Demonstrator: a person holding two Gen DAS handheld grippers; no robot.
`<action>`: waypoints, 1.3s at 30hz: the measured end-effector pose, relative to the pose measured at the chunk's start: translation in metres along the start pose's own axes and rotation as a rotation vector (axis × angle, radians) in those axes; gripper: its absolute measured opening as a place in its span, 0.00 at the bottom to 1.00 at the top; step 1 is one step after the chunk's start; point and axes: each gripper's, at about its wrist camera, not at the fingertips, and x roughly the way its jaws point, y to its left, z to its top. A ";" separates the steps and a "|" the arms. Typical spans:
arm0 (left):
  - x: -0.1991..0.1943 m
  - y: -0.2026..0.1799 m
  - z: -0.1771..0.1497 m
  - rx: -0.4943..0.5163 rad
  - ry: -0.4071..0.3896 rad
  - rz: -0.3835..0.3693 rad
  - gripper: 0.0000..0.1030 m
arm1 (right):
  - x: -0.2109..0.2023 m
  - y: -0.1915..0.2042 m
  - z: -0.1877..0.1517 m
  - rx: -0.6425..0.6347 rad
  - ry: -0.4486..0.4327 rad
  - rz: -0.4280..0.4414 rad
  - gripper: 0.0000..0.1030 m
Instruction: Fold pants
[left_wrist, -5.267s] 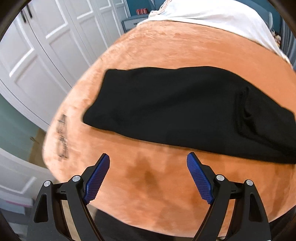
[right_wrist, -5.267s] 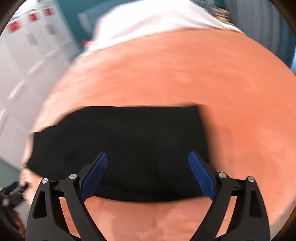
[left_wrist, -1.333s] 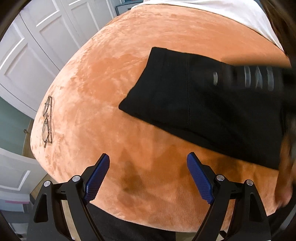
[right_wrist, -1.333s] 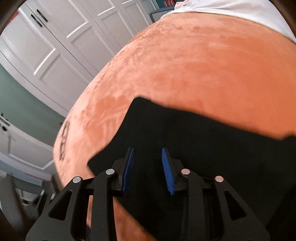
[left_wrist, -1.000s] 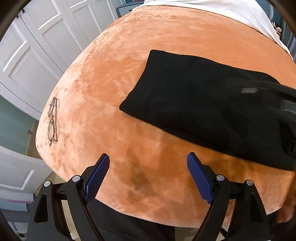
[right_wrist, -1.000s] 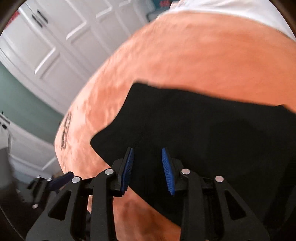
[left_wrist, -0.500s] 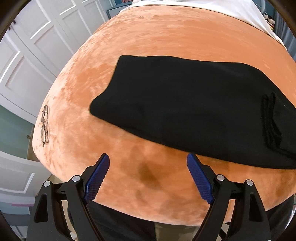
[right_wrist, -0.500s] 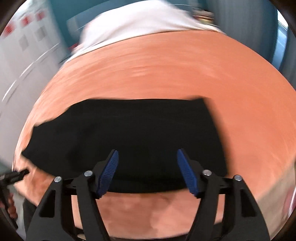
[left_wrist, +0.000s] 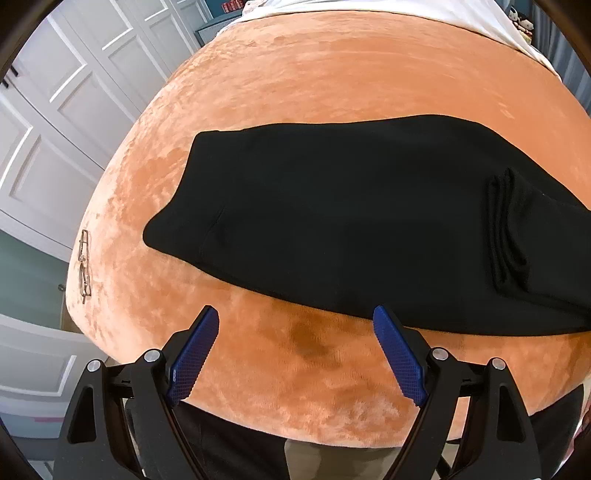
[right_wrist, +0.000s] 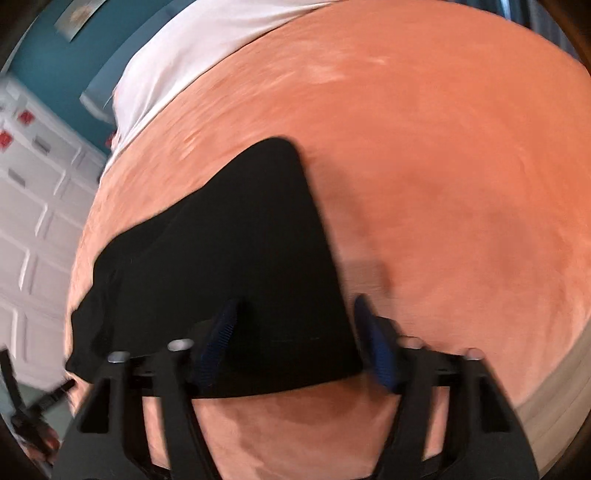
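Note:
Black pants (left_wrist: 351, 221) lie flat as a long folded strip on an orange plush bed cover (left_wrist: 332, 85). A bunched fold (left_wrist: 506, 236) shows near their right end. My left gripper (left_wrist: 293, 343) is open and empty, above the bed's near edge just short of the pants. My right gripper (right_wrist: 295, 336) is open and empty, hovering over the right end of the pants (right_wrist: 236, 258). The right wrist view is blurred by motion.
A pair of glasses (left_wrist: 84, 266) lies at the bed's left edge. White wardrobe doors (left_wrist: 74, 92) stand to the left. White bedding (right_wrist: 192, 48) covers the far end of the bed. My left gripper's tip shows at the lower left in the right wrist view (right_wrist: 37, 402).
My right gripper opened, let go of the pants and swung over to their right end. The pants now lie folded flat. My left gripper shifted slightly and stayed open.

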 end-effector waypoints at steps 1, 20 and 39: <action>0.000 0.000 0.001 -0.001 0.001 0.004 0.81 | -0.005 0.008 0.001 -0.037 -0.005 -0.021 0.26; 0.027 0.041 0.004 -0.074 0.019 0.024 0.82 | -0.063 0.089 -0.008 -0.258 -0.146 -0.068 0.43; 0.049 0.072 0.012 -0.128 0.029 -0.029 0.82 | 0.053 0.241 -0.061 -0.525 0.138 0.057 0.44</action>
